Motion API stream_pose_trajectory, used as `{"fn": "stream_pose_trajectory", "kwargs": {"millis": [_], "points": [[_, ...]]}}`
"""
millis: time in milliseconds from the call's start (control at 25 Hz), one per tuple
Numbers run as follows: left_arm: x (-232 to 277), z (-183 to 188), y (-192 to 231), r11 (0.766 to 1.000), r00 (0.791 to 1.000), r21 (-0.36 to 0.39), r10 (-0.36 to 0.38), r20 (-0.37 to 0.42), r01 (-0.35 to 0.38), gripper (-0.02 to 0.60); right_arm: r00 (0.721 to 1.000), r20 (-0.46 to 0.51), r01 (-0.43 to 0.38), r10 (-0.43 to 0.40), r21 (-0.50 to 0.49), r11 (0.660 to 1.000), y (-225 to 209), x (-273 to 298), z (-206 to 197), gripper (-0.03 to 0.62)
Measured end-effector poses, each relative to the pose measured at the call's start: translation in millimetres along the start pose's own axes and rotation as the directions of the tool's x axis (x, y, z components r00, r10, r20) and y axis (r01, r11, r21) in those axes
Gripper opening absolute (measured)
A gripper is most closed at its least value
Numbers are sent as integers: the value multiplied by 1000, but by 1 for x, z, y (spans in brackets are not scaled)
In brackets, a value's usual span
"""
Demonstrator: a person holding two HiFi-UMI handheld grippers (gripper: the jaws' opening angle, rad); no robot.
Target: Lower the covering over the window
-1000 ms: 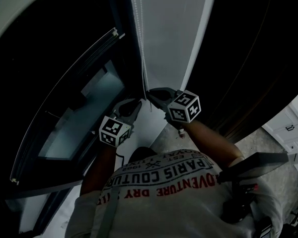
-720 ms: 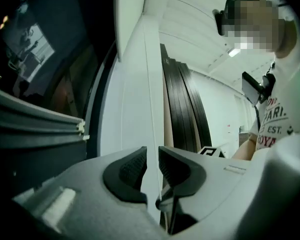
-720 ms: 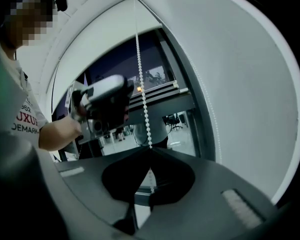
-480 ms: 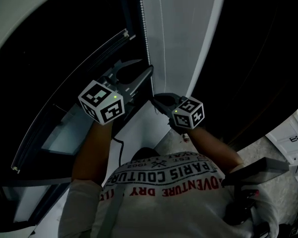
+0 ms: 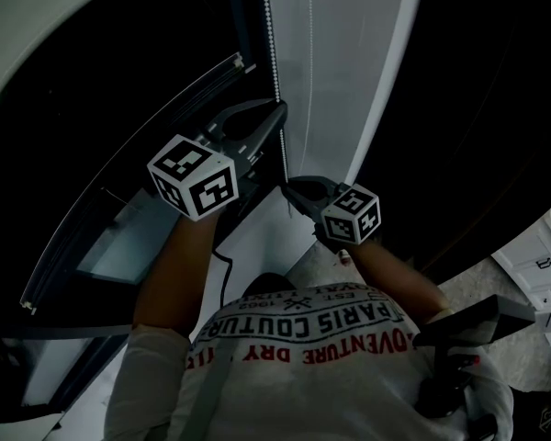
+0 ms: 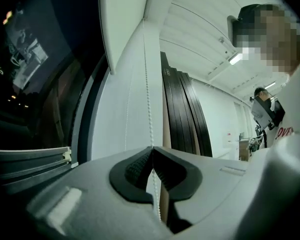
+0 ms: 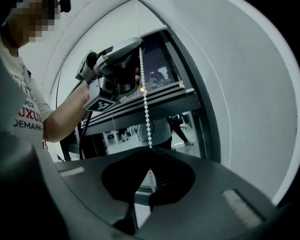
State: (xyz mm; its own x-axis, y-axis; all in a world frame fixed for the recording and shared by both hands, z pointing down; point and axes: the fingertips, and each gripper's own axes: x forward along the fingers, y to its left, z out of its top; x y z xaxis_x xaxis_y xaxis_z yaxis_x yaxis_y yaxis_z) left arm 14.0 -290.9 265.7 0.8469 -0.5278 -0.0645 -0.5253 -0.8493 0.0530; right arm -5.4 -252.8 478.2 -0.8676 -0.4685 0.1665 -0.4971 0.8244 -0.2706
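A white roller blind (image 5: 340, 62) hangs over the window, and its white bead chain (image 5: 274, 53) runs down the blind's left edge. My left gripper (image 5: 282, 107) has just been closing with that chain between its jaws; it is now shut on the chain (image 6: 148, 99), which the pads pinch at the tips (image 6: 152, 148). Lower on the same chain, my right gripper (image 5: 285, 185) is also shut on it (image 7: 150, 149). In the right gripper view the beads (image 7: 145, 99) stretch taut up to the left gripper (image 7: 140, 45).
Dark window glass (image 5: 119, 81) and its grey frame (image 5: 156, 246) lie to the left of the blind. A dark wooden panel (image 5: 459, 108) stands to the right, with white drawers (image 5: 537, 255) beyond. My torso in a white T-shirt (image 5: 303, 356) fills the bottom.
The left gripper rose along the chain from beside the right gripper to well above it, opened wide on the way, and shut on the beads. The right gripper kept its place and grip.
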Motion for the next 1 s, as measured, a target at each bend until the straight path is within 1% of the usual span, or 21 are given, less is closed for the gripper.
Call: {"fn": "stream_pose_trajectory", "kwargs": {"millis": [160, 280, 400, 480, 640, 760, 840, 920, 1000], "points": [[-4, -2, -1, 1000, 1000, 17, -17, -19, 17, 6, 1000, 7, 1, -1, 6, 1000, 0, 4, -2, 9], [-8, -2, 0, 1000, 1000, 27, -10, -18, 11, 6, 1000, 13, -5, 4, 32, 999, 1, 3, -3, 9], [-14, -2, 4, 1000, 1000, 28, 1, -10, -1, 6, 1000, 10, -9, 9, 37, 999, 1, 3, -3, 9], [-16, -4, 5, 1000, 1000, 23, 3, -5, -3, 6, 1000, 0, -11, 11, 33, 999, 2, 4, -4, 9], [-17, -21, 4, 1000, 999, 22, 14, -47, -13, 6, 999, -50, -10, 11, 33, 999, 2, 8, -21, 9], [-23, -23, 7, 1000, 999, -9, 29, -20, -29, 5, 999, -40, -11, 13, 53, 999, 0, 8, -23, 9], [-25, -22, 8, 999, 999, 2, 36, -14, -35, 6, 999, -43, -14, 16, 42, 999, 1, 10, -22, 9], [-25, -27, 7, 999, 999, 21, 36, -37, -35, 5, 997, -70, -18, 20, 28, 999, 3, 13, -26, 9], [-23, -42, 5, 999, 996, 41, 38, -87, -35, 5, 993, -119, -21, 24, 26, 999, 5, 14, -42, 9]]}}
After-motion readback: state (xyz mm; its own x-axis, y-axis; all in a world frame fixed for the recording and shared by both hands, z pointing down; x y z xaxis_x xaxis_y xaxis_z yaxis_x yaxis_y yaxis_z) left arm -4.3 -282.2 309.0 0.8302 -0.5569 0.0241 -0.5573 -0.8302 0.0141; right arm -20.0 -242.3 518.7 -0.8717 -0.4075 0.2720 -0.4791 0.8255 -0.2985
